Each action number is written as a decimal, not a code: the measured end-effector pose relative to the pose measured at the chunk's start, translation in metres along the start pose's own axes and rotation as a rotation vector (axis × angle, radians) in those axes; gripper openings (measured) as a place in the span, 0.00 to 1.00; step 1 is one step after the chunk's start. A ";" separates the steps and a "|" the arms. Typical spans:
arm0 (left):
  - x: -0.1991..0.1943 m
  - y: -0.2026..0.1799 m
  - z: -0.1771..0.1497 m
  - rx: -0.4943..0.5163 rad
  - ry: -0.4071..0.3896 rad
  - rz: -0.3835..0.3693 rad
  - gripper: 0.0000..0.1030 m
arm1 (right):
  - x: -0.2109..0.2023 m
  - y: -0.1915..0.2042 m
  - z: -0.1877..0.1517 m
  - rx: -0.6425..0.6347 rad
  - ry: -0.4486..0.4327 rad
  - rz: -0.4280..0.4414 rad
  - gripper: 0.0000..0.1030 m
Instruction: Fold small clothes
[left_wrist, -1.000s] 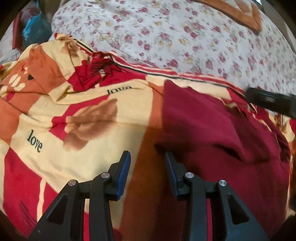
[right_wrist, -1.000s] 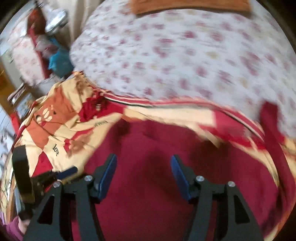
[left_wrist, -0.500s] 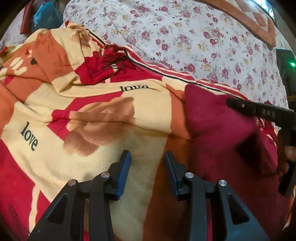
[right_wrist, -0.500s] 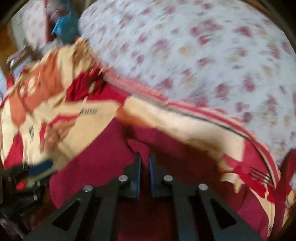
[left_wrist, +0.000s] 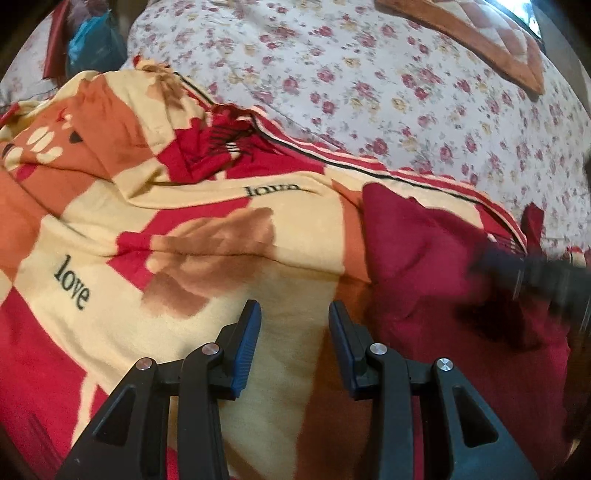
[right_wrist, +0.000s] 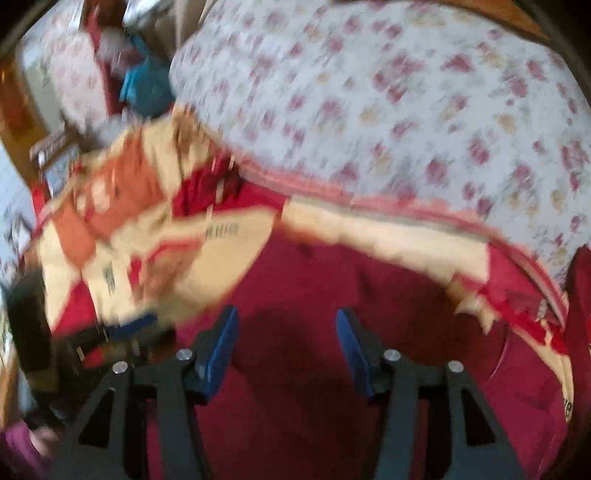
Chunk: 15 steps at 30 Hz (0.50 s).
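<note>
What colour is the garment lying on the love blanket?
Plain dark red garment, no pattern; clearest in the left wrist view.

Your right gripper, pinched on the maroon cloth half a second ago, now stands with its jaws apart again and nothing between them. It has pulled back over the cloth, and its view is blurred with motion. In the left wrist view it shows as a dark smear at the right edge, lower than before. Your left gripper has drifted a little, so more of the flowered bedspread shows beyond the blanket.
</note>
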<state>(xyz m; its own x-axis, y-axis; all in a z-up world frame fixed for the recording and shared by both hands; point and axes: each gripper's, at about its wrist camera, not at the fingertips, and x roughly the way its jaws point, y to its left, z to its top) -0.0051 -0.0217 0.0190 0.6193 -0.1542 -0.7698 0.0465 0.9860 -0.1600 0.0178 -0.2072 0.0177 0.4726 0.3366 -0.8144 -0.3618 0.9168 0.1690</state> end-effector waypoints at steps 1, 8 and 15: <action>-0.001 0.004 0.001 -0.015 -0.003 -0.010 0.17 | 0.009 0.006 -0.011 -0.016 0.062 0.030 0.48; -0.009 0.008 0.006 -0.051 -0.047 -0.096 0.17 | -0.041 0.012 -0.055 -0.057 -0.001 -0.025 0.47; -0.013 -0.029 0.017 0.015 -0.052 -0.192 0.28 | -0.116 -0.073 -0.077 0.145 -0.116 -0.241 0.61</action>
<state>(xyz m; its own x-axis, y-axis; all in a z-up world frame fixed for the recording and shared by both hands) -0.0009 -0.0468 0.0442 0.6374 -0.3367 -0.6931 0.1794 0.9396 -0.2916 -0.0726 -0.3293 0.0572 0.6227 0.1205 -0.7731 -0.1134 0.9915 0.0632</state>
